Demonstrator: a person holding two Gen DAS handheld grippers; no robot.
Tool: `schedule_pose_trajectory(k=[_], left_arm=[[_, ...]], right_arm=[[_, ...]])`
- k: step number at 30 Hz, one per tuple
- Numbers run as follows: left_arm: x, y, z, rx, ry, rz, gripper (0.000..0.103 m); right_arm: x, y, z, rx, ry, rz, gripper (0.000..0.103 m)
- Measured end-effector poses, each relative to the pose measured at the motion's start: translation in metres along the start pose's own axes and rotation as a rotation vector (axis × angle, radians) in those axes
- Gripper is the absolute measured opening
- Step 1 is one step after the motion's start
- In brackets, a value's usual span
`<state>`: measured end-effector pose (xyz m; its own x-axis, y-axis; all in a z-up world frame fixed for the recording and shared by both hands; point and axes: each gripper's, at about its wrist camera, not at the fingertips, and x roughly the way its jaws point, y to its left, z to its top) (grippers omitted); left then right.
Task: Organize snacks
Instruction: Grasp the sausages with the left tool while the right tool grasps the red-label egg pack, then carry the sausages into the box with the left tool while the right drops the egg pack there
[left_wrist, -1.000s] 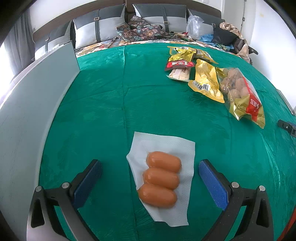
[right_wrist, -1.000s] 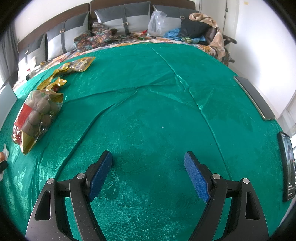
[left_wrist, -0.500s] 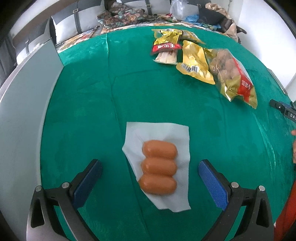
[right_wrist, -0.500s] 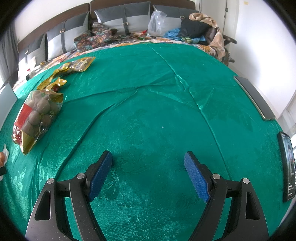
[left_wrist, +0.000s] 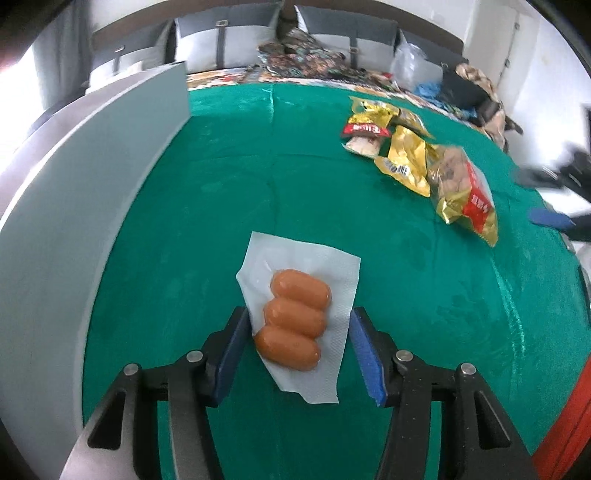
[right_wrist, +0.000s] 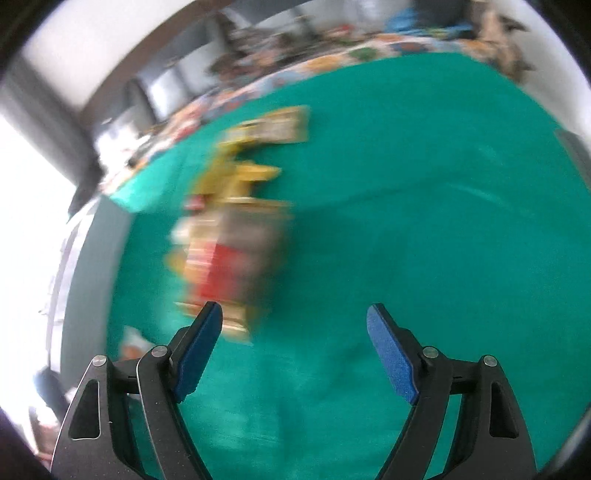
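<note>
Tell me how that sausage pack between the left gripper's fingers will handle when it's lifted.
The sausage pack probably has a firm middle, three plump sausages side by side. Its thin white edges look floppy and may sag. The film looks glossy, so it could slip between the left gripper's closing pads.

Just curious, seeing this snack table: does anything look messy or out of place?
The snack bags lie in an overlapping jumble at the cloth's far right. The sausage pack sits apart, askew.

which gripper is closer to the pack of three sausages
Left. The left gripper has the sausage pack between its fingers, which have just been closing. The right gripper is open over bare green cloth, off beyond the snack bags.
</note>
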<state>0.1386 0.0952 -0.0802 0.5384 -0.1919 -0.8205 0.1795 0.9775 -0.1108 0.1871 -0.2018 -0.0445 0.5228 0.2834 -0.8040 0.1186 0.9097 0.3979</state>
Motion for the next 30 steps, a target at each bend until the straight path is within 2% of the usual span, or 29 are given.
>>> schedule_pose_trajectory(k=[2, 6, 7, 8, 9, 12, 16, 20, 22, 25, 27, 30], left_arm=[[-0.01, 0.001, -0.002, -0.011, -0.015, -0.002, 0.055], [-0.039, 0.005, -0.001, -0.043, -0.064, -0.015, 0.055], [-0.048, 0.006, -0.001, -0.048, -0.08, -0.021, 0.055], [-0.056, 0.007, 0.0, -0.05, -0.097, -0.026, 0.055], [-0.062, 0.008, 0.001, -0.052, -0.108, -0.029, 0.055], [-0.078, 0.012, 0.004, -0.084, -0.134, -0.063, 0.055], [-0.1, 0.019, 0.008, -0.142, -0.17, -0.121, 0.055], [-0.136, 0.039, 0.02, -0.215, -0.239, -0.167, 0.055], [-0.154, 0.054, 0.025, -0.246, -0.272, -0.175, 0.055], [-0.184, 0.09, 0.038, -0.278, -0.327, -0.134, 0.055], [-0.201, 0.122, 0.043, -0.29, -0.358, -0.058, 0.055], [-0.209, 0.165, 0.043, -0.32, -0.362, 0.041, 0.055]], right_arm=[[0.022, 0.028, 0.013, 0.021, 0.042, -0.028, 0.083], [0.087, 0.051, 0.026, 0.035, 0.187, -0.225, 0.083], [0.091, 0.048, 0.025, 0.042, 0.193, -0.216, 0.081], [0.09, 0.046, 0.024, 0.058, 0.179, -0.189, 0.078], [0.083, 0.044, 0.022, 0.066, 0.149, -0.168, 0.052], [0.057, 0.037, 0.015, 0.029, 0.093, -0.118, 0.048], [0.022, 0.011, 0.002, 0.08, 0.06, -0.005, 0.048], [-0.021, 0.018, -0.001, 0.072, 0.008, 0.108, 0.048], [-0.036, 0.041, 0.006, 0.051, -0.011, 0.173, 0.048], [-0.056, 0.098, 0.012, -0.029, -0.038, 0.287, 0.049], [-0.066, 0.149, 0.014, -0.097, -0.043, 0.374, 0.049], [-0.065, 0.219, 0.012, -0.196, -0.026, 0.469, 0.049]])
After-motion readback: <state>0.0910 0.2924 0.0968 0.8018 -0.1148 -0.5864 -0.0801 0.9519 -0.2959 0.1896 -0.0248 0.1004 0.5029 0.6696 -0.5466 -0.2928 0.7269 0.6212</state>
